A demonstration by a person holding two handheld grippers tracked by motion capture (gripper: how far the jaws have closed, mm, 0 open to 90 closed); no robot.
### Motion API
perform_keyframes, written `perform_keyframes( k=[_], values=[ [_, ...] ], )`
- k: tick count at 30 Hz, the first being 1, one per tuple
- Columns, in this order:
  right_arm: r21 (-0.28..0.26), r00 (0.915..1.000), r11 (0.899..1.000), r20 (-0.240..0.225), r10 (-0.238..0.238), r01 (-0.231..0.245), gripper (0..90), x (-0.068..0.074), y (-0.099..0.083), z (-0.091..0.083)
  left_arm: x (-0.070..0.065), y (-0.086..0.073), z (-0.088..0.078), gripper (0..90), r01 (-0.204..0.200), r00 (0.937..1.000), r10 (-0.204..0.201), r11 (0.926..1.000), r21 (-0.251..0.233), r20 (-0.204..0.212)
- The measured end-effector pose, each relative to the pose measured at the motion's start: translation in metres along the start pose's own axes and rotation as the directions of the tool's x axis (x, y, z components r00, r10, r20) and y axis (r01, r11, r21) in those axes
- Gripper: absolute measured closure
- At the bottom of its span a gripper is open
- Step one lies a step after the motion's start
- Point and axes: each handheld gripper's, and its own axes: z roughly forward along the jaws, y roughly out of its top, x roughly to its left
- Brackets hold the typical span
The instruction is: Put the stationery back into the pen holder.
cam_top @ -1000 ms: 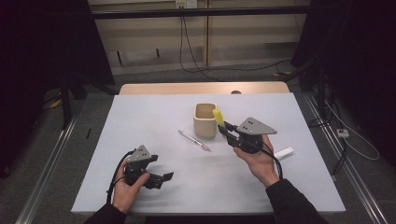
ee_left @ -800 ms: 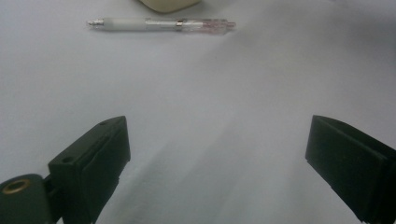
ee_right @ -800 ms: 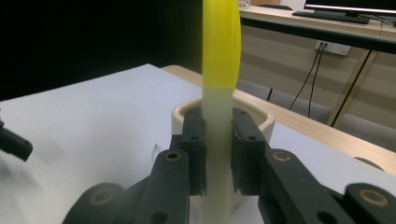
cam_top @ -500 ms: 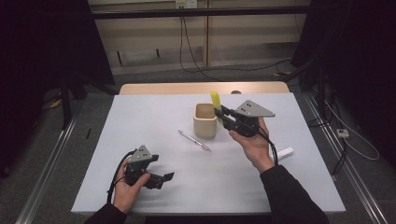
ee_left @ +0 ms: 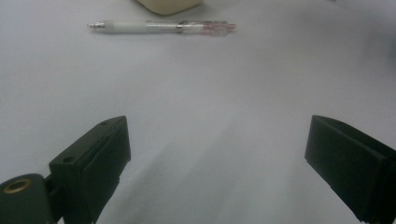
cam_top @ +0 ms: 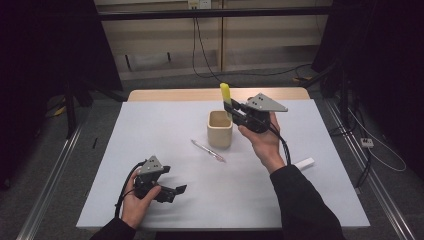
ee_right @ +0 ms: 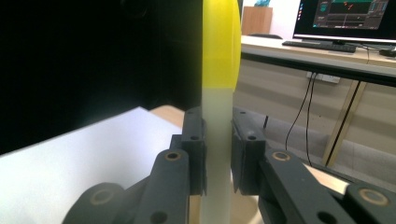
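Presently the right gripper [cam_top: 234,111] is clamped on an upright yellow-capped marker [cam_top: 226,95], held above the beige cup [cam_top: 219,129] at tabletop [cam_top: 150,125] centre. The left gripper [cam_top: 175,191] rests near-left, jaws spread wide and empty, a pen [ee_left: 163,27] lying beyond.

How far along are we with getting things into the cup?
In hand: the right gripper is shut on a marker, held upright above the cup. Left: the pen and a white object lie on the table. The left gripper is open.
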Motion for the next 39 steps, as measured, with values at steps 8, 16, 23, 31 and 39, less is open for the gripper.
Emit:
perform_keyframes(
  k=[8,16,23,31,39],
  values=[
    [0.01,0.9999,1.0,0.015,0.007,-0.007,78.0,-0.003,0.006,0.024,0.0,0.0,0.0,6.9,-0.001,1.0,0.002,1.0,-0.005,0.009],
    [0.035,0.9997,0.999,0.015,0.021,-0.022,77.9,-0.005,-0.006,0.038,0.0,0.0,0.0,6.9,-0.002,1.0,0.002,1.0,0.001,0.009],
    [0.054,0.9992,0.998,0.03,0.028,-0.03,77.9,-0.007,-0.014,0.044,0.001,-0.001,0.0,6.9,0.003,1.0,-0.003,1.0,0.003,0.008],
    [0.076,0.9979,0.995,0.035,0.054,-0.057,77.9,-0.009,-0.033,0.047,0.001,-0.001,0.001,6.8,0.005,1.0,-0.005,1.0,0.003,0.005],
    [0.111,0.998,0.992,0.029,0.056,-0.059,77.8,-0.007,-0.045,0.046,0.002,-0.001,0.002,6.8,0.012,0.9999,-0.012,0.9999,0.011,0.004]
  ],
)
